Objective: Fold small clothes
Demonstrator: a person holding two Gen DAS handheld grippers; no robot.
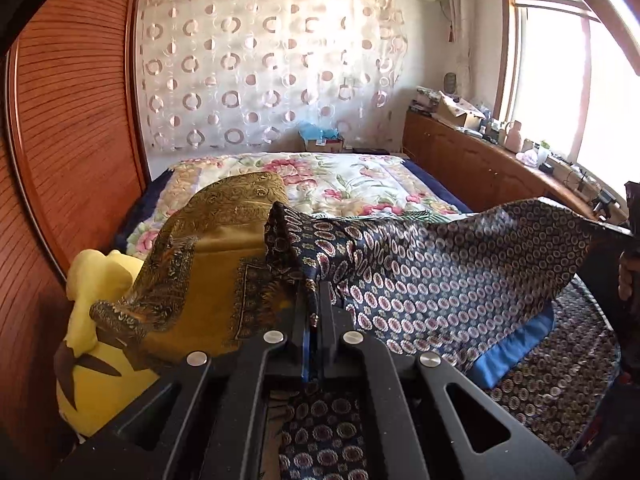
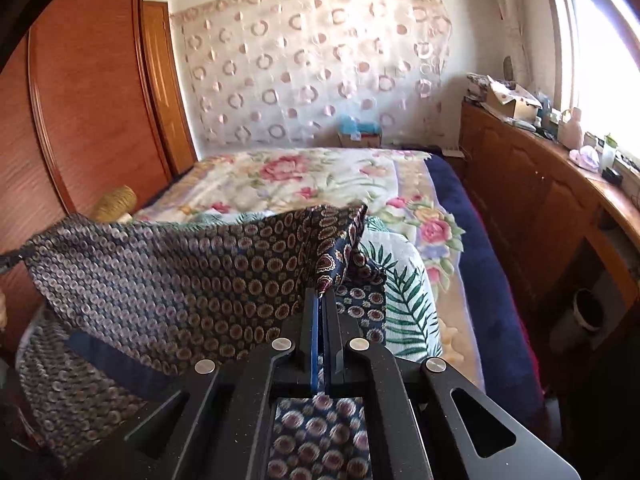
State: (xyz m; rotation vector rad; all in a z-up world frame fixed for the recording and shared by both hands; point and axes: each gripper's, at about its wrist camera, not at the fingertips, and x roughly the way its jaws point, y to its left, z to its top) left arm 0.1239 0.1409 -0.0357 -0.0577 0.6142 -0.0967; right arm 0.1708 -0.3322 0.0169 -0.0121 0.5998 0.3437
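Note:
A navy cloth with red and gold medallions (image 1: 432, 264) hangs stretched in the air between my two grippers, above the bed. My left gripper (image 1: 316, 292) is shut on one corner of it. My right gripper (image 2: 320, 300) is shut on the opposite corner; the cloth (image 2: 180, 272) spreads to the left in the right wrist view. The cloth's lower part, with a blue edge (image 1: 516, 344), drapes down onto the bed. The right gripper's tip shows at the far right edge of the left wrist view (image 1: 628, 236).
A gold patterned cloth (image 1: 224, 248) lies crumpled on the bed to the left, over a yellow plush toy (image 1: 96, 320). The bed has a floral blanket (image 1: 352, 180). A wooden wardrobe (image 1: 72, 120) stands left, a cluttered wooden cabinet (image 1: 480, 160) right, and a leaf-print cloth (image 2: 408, 288) lies under the right gripper.

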